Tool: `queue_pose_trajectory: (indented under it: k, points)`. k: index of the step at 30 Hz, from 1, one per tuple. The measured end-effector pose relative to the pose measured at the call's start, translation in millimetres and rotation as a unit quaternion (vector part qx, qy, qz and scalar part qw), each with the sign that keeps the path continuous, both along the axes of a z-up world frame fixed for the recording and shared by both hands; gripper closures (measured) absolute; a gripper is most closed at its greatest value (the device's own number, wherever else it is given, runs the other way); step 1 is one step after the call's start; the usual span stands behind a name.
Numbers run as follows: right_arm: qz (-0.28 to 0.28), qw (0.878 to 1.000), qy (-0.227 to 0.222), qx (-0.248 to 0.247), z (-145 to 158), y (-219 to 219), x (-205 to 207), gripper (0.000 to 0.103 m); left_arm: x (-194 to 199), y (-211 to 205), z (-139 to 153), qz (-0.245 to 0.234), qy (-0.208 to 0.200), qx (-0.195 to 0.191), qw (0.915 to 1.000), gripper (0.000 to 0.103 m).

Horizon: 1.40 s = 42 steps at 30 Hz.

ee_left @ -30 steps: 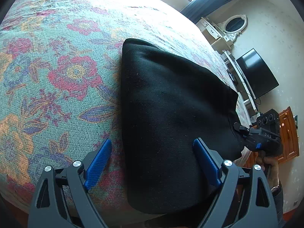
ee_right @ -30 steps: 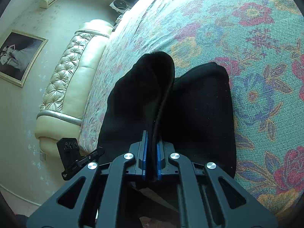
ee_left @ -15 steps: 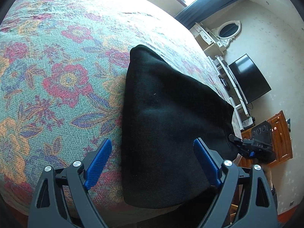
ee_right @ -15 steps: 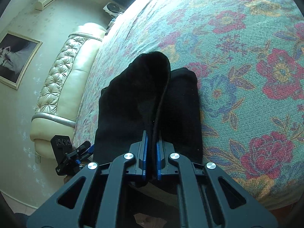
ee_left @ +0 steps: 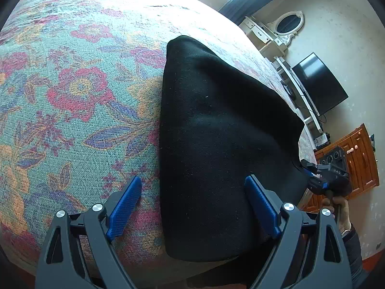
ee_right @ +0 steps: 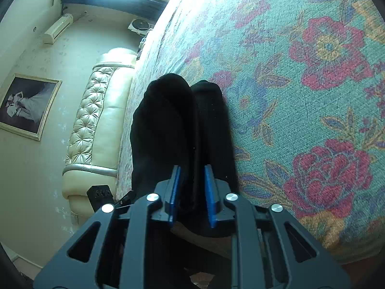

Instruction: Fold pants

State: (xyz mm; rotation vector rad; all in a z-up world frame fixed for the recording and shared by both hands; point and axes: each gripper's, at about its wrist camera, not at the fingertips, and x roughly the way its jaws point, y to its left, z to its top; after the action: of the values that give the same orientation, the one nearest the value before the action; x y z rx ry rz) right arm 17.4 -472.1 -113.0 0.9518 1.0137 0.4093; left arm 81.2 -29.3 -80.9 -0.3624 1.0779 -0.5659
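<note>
The black pants lie folded on the floral bedspread, near the bed's front edge. My left gripper is open and empty; its right finger is over the pants and its left finger over the bedspread. In the right wrist view the pants rise as a folded edge between the blue pads. My right gripper has its jaws parted a little around that edge, the cloth loose between them. The right gripper also shows in the left wrist view, at the pants' right corner.
A cream tufted headboard stands at the bed's left end, with a framed picture on the wall. A television, a white dresser with mirror and a wooden cabinet stand beyond the bed.
My right gripper's jaws have parted from the pants' edge they were clamping. Both grippers have drawn back toward the bed's front edge, and the pants look more narrowly folded.
</note>
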Motion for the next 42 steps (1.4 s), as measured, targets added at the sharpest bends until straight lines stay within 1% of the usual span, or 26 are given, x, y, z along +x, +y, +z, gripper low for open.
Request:
queue_pose_trajectory:
  k: [1, 3, 5, 7, 9, 11, 12, 14, 15, 17, 18, 20, 21, 24, 26, 28, 30, 31, 34, 35, 36, 37, 38, 39, 40, 42]
  points:
    - [-0.004, 1.0, -0.006, -0.016, 6, -2, -5, 0.028, -1, 0, 1, -0.001, 0.0, 0.002, 1.0, 0.017]
    - [0.004, 0.999, -0.013, -0.031, 9, -6, -12, 0.02, -3, 5, 1, -0.002, 0.005, -0.004, 1.0, 0.017]
    - [0.0, 1.0, -0.008, -0.008, -1, -12, -17, 0.02, -6, 14, -1, 0.0, 0.018, -0.025, 0.9995, 0.017]
    - [-0.01, 0.999, 0.008, 0.044, -21, -15, -21, 0.02, -8, 25, -5, 0.005, 0.038, -0.061, 0.9974, 0.017]
    - [-0.004, 0.997, 0.015, 0.076, -36, -10, -19, 0.02, -10, 37, -11, 0.01, 0.063, -0.103, 0.9926, 0.017]
    - [-0.003, 0.997, 0.002, 0.074, -38, -3, -19, 0.018, -14, 44, -15, 0.02, 0.085, -0.146, 0.9854, 0.017]
    - [-0.001, 0.997, -0.004, 0.079, -37, 0, -18, 0.014, -15, 47, -17, 0.026, 0.095, -0.164, 0.9815, 0.017]
    - [0.02, 0.995, -0.006, 0.101, -36, 9, -13, 0.014, -16, 52, -21, 0.034, 0.112, -0.192, 0.9743, 0.017]
    - [0.022, 0.995, -0.009, 0.098, -35, 13, -13, 0.014, -17, 53, -21, 0.04, 0.116, -0.193, 0.9735, 0.017]
    - [0.019, 0.997, -0.011, 0.078, -35, 17, -12, 0.013, -21, 55, -15, 0.048, 0.105, -0.187, 0.9756, 0.017]
    - [0.018, 0.997, -0.011, 0.073, -36, 18, -12, 0.016, -22, 53, -13, 0.039, 0.105, -0.193, 0.9747, 0.017]
    - [0.023, 0.998, -0.002, 0.053, -38, 17, -13, 0.031, -23, 47, -12, 0.019, 0.118, -0.211, 0.9701, 0.017]
    - [0.023, 0.999, 0.004, 0.045, -40, 14, -14, 0.045, -23, 44, -11, 0.023, 0.114, -0.202, 0.9725, 0.017]
    - [0.022, 0.999, 0.006, 0.043, -45, 8, -17, 0.064, -17, 38, -13, 0.023, 0.114, -0.19, 0.9748, 0.017]
    - [0.026, 0.999, 0.003, 0.031, -45, 8, -17, 0.069, -16, 32, -20, 0.024, 0.132, -0.185, 0.9735, 0.017]
    - [0.033, 0.999, 0.0, 0.024, -47, 6, -18, 0.072, -20, 26, -18, 0.011, 0.111, -0.163, 0.9803, 0.017]
    - [0.04, 0.999, -0.01, 0.033, -53, 2, -18, 0.074, -21, 17, -13, -0.008, 0.094, -0.124, 0.9877, 0.018]
    - [0.042, 0.998, -0.014, 0.044, -57, -3, -19, 0.075, -22, 13, -11, -0.011, 0.09, -0.112, 0.9895, 0.018]
    - [0.053, 0.996, -0.021, 0.07, -62, -12, -21, 0.075, -24, 11, -12, -0.017, 0.076, -0.11, 0.9909, 0.018]
    - [0.055, 0.996, -0.02, 0.073, -60, -13, -22, 0.071, -27, 13, -10, -0.02, 0.072, -0.117, 0.9904, 0.018]
    - [0.06, 0.995, -0.016, 0.075, -56, -15, -23, 0.062, -29, 16, -6, -0.019, 0.07, -0.121, 0.99, 0.018]
    - [0.061, 0.996, -0.015, 0.068, -49, -18, -23, 0.048, -30, 20, 0, -0.013, 0.065, -0.115, 0.9912, 0.018]
    - [0.055, 0.997, -0.023, 0.051, -39, -21, -23, 0.039, -30, 25, 8, -0.007, 0.054, -0.11, 0.9925, 0.018]
    - [0.046, 0.997, -0.038, 0.039, -31, -27, -23, 0.022, -29, 32, 18, -0.002, 0.034, -0.115, 0.9928, 0.018]
    - [0.036, 0.997, -0.054, 0.035, -23, -31, -20, 0.013, -26, 38, 29, 0.005, 0.013, -0.12, 0.9927, 0.018]
    - [0.02, 0.997, -0.062, 0.032, -17, -37, -6, 0.013, -12, 44, 44, 0.01, -0.018, -0.114, 0.9932, 0.017]
